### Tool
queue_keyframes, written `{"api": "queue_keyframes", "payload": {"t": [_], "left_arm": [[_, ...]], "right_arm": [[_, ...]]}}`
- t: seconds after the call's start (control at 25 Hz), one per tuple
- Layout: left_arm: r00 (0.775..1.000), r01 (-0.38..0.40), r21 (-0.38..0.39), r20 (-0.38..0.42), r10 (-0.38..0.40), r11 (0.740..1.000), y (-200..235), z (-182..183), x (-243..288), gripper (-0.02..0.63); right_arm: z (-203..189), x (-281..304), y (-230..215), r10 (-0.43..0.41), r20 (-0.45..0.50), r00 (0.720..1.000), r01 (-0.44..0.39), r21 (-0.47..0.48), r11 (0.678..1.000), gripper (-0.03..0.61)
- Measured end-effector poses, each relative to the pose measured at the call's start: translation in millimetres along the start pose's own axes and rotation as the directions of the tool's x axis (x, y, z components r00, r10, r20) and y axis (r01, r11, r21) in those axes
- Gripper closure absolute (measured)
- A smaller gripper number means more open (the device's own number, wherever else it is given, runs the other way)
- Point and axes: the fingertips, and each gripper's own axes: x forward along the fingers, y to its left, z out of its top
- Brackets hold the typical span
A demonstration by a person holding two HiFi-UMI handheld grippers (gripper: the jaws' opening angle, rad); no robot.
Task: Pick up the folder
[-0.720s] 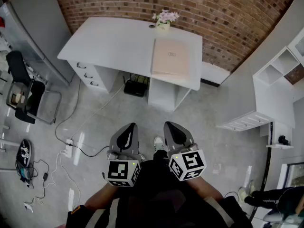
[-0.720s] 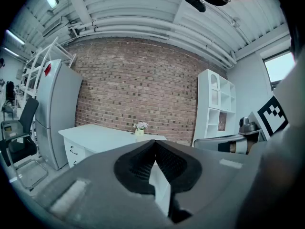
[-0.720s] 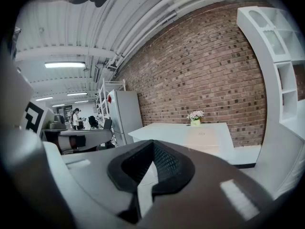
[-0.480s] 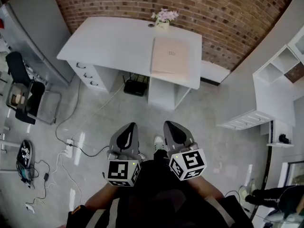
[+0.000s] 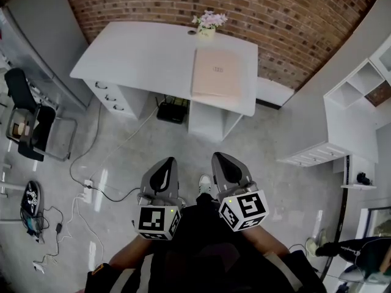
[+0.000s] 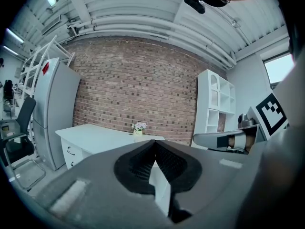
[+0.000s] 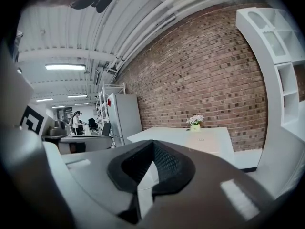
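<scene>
**Folder untouched: both grippers shut and well short of the desk**

The left gripper (image 5: 166, 163) has its jaws pressed together with nothing between them. Its own view shows the ribbed pads meeting in a closed seam. The right gripper (image 5: 220, 159) is the same, pads closed on each other and empty. The two sit side by side, close to the person's body over bare floor (image 5: 269, 145), and both point roughly level toward 12 o'clock.

Out from them at 12 o'clock, well apart across open floor, stands the white desk (image 5: 140, 54) against the brick wall (image 5: 305, 17). The folder (image 5: 217, 72), pale pink, lies flat on the right part of the desktop, a touch toward 1 o'clock from the right gripper. Its near edge runs close to the desk's front edge. A small flower pot (image 5: 209, 24) stands just beyond the folder's far left corner, near it but not touching as far as the head view shows. A black chair (image 5: 27, 112) stands at 10 o'clock, and a white shelf unit (image 5: 360, 90) at 2 o'clock.

As for progress, nothing of the pick-up looks done. The folder rests undisturbed and neither gripper is near it. What seems left is the whole job: closing the gap to the desk, spreading the jaws, getting a pad under or onto the flat folder's edge, and lifting it clear.
</scene>
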Motion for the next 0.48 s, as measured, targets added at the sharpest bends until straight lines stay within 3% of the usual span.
{"api": "queue_keyframes", "payload": {"t": [0.48], "left_arm": [[1.000, -0.008, 0.002, 0.003, 0.008, 1.000, 3, 12, 64, 0.611]], "right_arm": [[14, 45, -47, 0.010, -0.009, 1.000, -0.010, -0.017, 1.000, 0.577]]}}
